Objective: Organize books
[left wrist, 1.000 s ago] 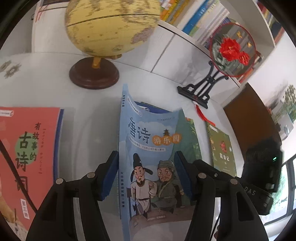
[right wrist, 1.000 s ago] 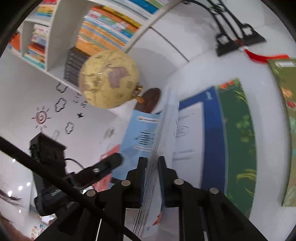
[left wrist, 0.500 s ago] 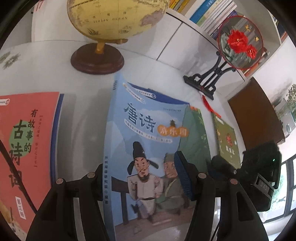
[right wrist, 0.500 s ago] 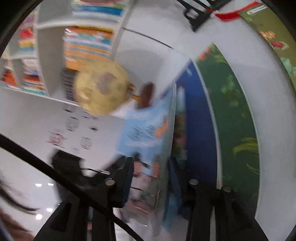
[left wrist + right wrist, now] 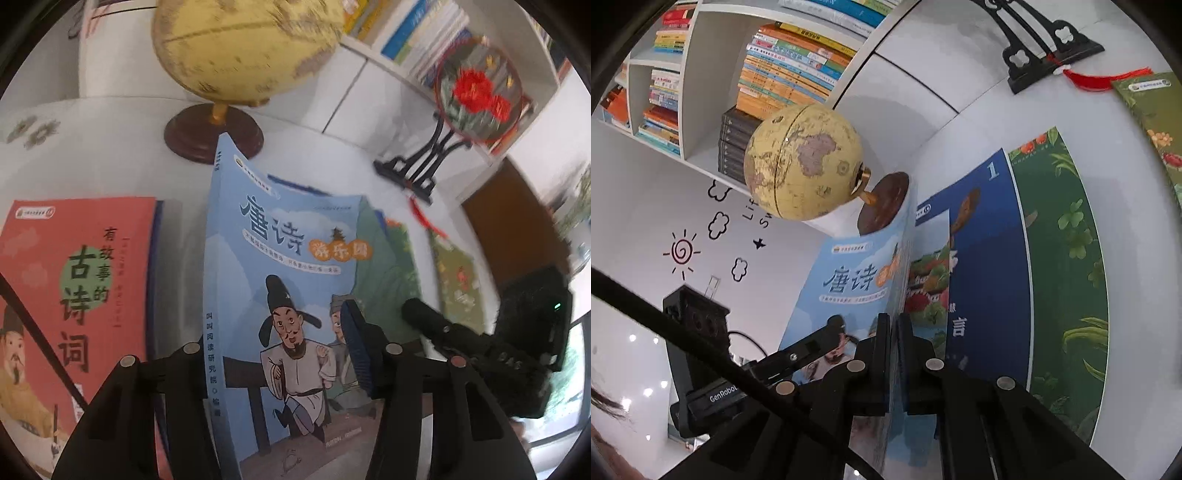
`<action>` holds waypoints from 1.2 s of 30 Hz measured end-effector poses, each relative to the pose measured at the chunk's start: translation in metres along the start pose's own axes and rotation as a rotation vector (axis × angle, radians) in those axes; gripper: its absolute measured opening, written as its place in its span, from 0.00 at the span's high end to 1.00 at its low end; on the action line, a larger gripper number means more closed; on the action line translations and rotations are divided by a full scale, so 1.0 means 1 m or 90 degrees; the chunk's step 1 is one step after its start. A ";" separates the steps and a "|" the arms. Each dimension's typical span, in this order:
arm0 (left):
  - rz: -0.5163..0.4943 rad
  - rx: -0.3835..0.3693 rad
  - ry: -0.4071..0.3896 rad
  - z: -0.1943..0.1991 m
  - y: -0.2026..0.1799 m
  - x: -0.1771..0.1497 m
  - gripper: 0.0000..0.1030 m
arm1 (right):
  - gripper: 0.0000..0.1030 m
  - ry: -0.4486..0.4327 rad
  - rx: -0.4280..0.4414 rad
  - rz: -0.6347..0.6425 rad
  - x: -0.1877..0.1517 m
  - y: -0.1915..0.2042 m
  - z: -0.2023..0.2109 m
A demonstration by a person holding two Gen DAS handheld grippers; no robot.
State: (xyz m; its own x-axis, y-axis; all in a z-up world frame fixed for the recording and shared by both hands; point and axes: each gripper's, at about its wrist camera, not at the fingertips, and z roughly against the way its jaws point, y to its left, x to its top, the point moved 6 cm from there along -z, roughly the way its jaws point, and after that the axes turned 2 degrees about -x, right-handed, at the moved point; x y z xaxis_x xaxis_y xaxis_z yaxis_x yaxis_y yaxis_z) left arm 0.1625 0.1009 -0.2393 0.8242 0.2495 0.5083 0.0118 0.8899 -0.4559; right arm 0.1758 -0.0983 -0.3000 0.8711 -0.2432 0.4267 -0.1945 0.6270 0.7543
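Two grippers share the blue book, raised off the counter at six o'clock from the globe. Your right gripper is clamped on its edge; the left gripper jaws are closing around it. Pinch unevenly and the cover may buckle.

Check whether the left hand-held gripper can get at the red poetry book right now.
Probably not yet: the left hand-held gripper straddles the light-blue Tang poetry book, jaws closing. The red poetry book lies uncovered alongside.
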 end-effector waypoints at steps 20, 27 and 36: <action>0.064 -0.004 -0.082 0.117 0.092 0.006 0.53 | 0.96 0.015 0.097 0.118 -0.021 0.152 -0.031; 0.094 0.014 -0.029 0.110 0.136 -0.014 0.53 | 0.96 0.047 0.089 0.103 -0.051 0.167 -0.067; 0.114 0.051 0.013 0.107 0.172 -0.036 0.46 | 0.96 0.094 0.035 0.080 -0.088 0.151 -0.107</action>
State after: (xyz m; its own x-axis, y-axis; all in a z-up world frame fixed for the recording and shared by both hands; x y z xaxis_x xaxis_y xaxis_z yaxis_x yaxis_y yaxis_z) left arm 0.0746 0.2858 -0.2576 0.8204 0.3992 0.4093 -0.1800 0.8599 -0.4778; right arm 0.1178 0.0970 -0.2772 0.8942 -0.0512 0.4447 -0.3271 0.6034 0.7273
